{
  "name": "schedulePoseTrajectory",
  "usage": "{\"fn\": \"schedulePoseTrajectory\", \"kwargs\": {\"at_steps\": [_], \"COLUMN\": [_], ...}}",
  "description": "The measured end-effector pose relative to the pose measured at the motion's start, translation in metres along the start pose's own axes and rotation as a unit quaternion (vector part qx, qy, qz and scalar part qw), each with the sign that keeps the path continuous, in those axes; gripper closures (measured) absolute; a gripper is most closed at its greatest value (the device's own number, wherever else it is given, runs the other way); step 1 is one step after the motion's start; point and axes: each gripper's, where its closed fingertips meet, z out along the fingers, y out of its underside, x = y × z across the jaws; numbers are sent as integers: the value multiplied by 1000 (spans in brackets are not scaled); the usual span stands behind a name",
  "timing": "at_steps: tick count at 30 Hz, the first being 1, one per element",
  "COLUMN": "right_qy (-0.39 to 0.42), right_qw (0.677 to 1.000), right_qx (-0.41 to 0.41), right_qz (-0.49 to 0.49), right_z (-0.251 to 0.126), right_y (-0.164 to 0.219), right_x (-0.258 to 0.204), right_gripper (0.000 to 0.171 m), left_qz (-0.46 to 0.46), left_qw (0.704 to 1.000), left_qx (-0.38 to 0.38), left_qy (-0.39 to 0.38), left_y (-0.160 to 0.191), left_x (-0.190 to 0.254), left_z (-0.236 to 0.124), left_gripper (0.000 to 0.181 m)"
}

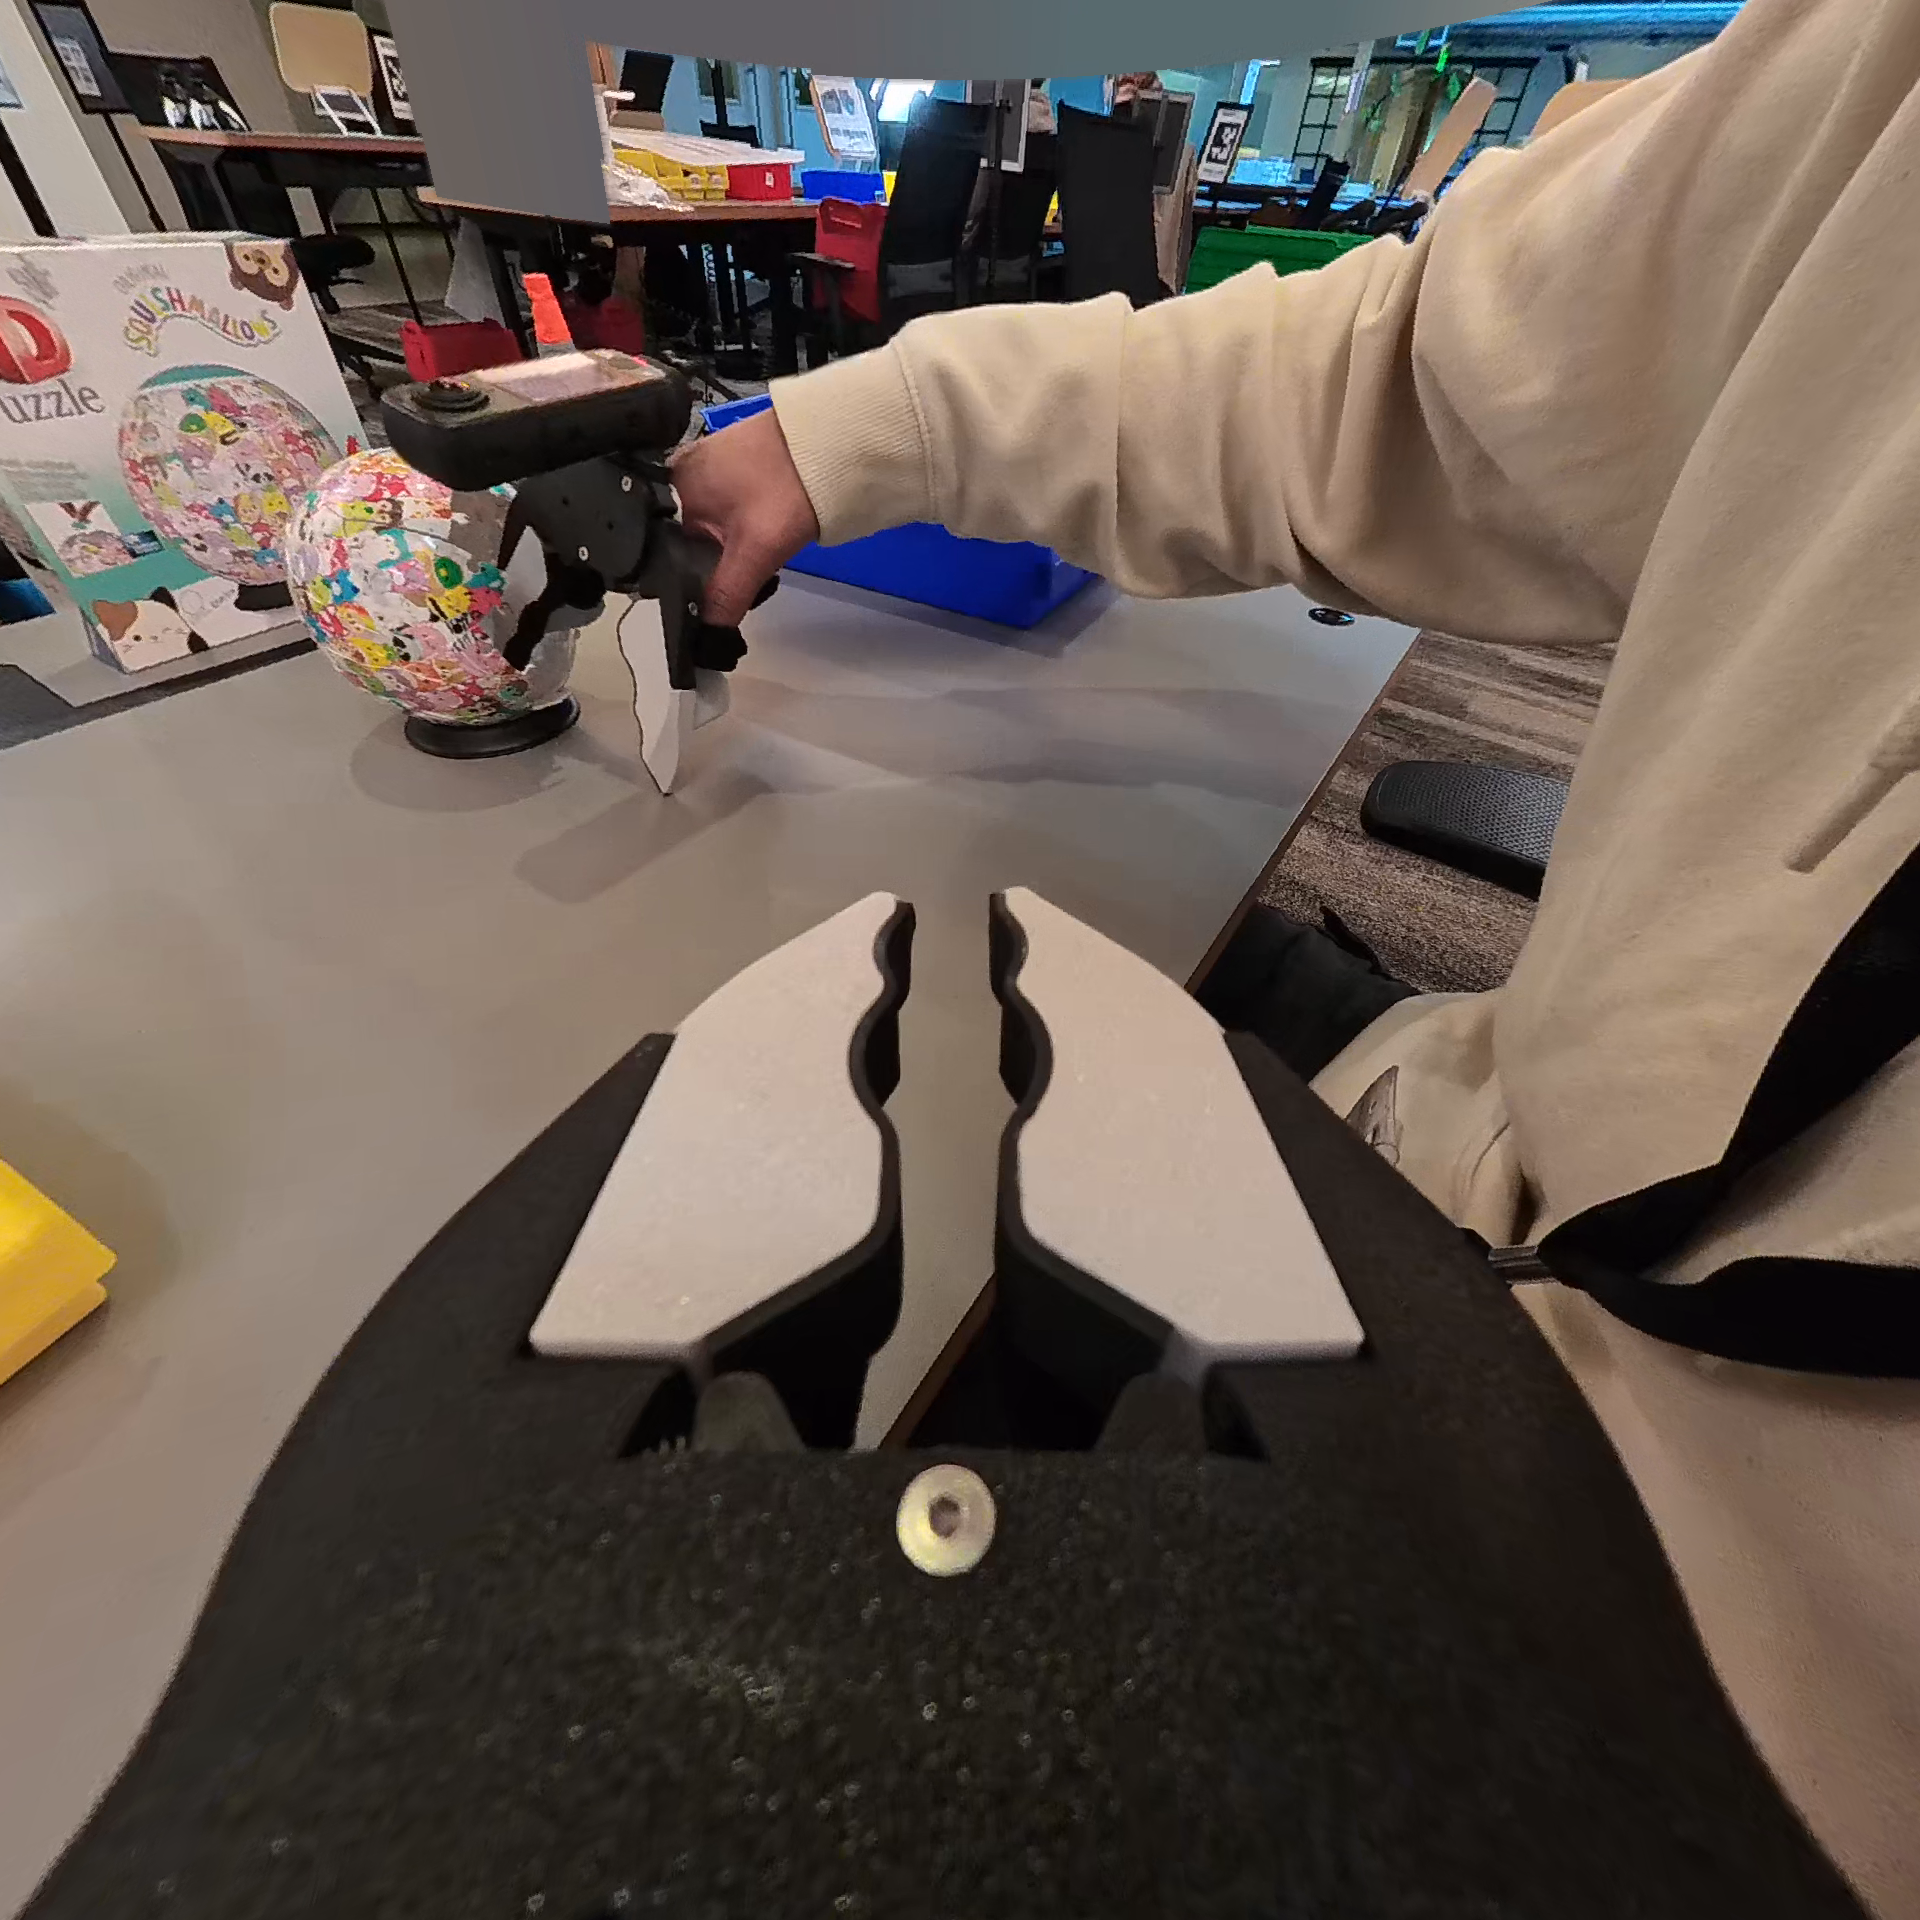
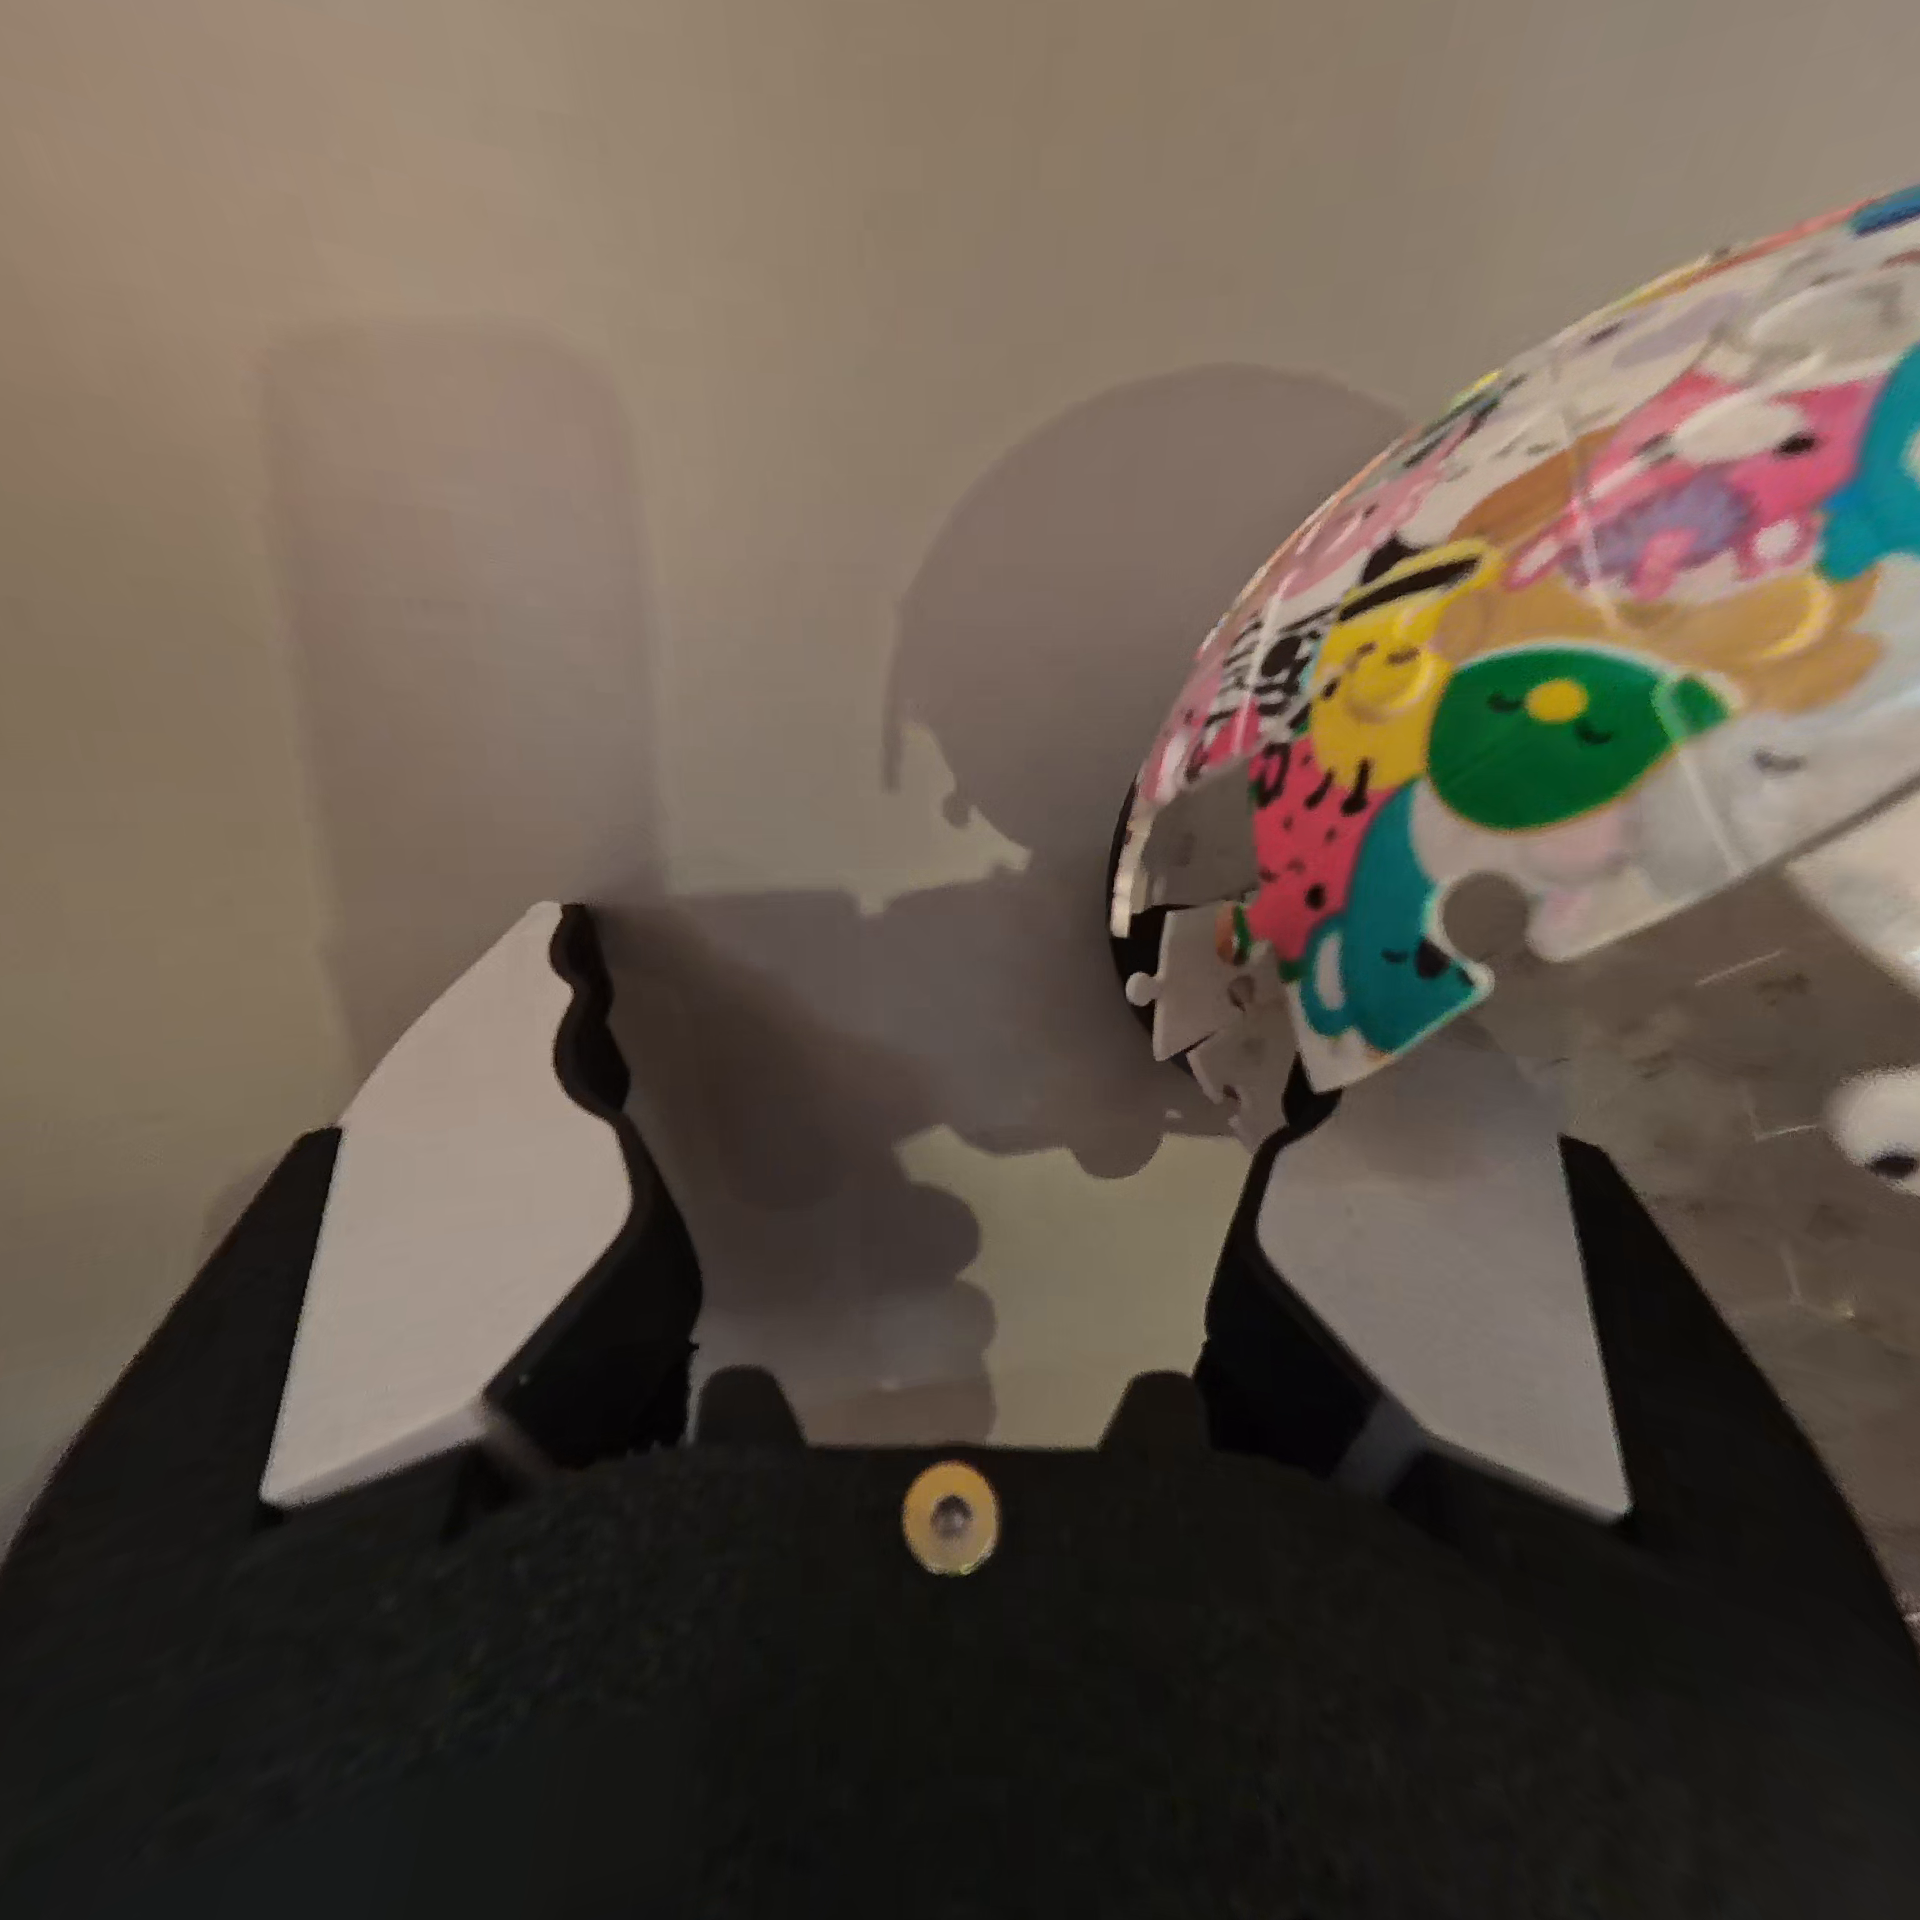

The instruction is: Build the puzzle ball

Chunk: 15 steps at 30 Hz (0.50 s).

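The colourful puzzle ball (image 1: 416,603) stands on a black ring stand (image 1: 488,732) at the far left of the grey table (image 1: 312,987). In the right wrist view the ball (image 2: 1558,675) fills the upper right, with a jagged unfilled edge and grey piece backs (image 2: 1195,862) showing. My right gripper (image 2: 925,1018) is open and empty, tilted down at the table. Its right finger (image 2: 1403,1299) reaches under the ball's edge and its left fingertip (image 2: 571,935) is free. It also shows in the left wrist view (image 1: 592,696), beside the ball. My left gripper (image 1: 951,909) is nearly closed, empty, near the table's front edge.
The puzzle's box (image 1: 156,436) stands behind the ball at the left. A blue bin (image 1: 935,571) sits at the table's far side. A yellow object (image 1: 42,1268) lies at the left edge. A person's cream sleeve (image 1: 1247,447) crosses above the table. A chair armrest (image 1: 1465,821) is beyond the right edge. Across from one pair of fingers to the other is roughly 35 cm. My left tips are roughly 25 cm from the yellow object (image 1: 42,1268).
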Motion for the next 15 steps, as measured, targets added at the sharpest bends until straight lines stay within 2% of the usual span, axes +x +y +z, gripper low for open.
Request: {"fn": "schedulePoseTrajectory", "kwargs": {"at_steps": [15], "right_qy": [-37], "right_qw": [999], "right_qx": [-38], "right_qz": [4], "right_z": [3], "right_y": [6], "right_x": [-4], "right_gripper": [43], "left_qz": [3], "left_qw": [1000], "left_qx": [4], "left_qy": [-1], "left_y": [-4], "left_x": [1], "left_z": [-1], "left_gripper": [168]}}
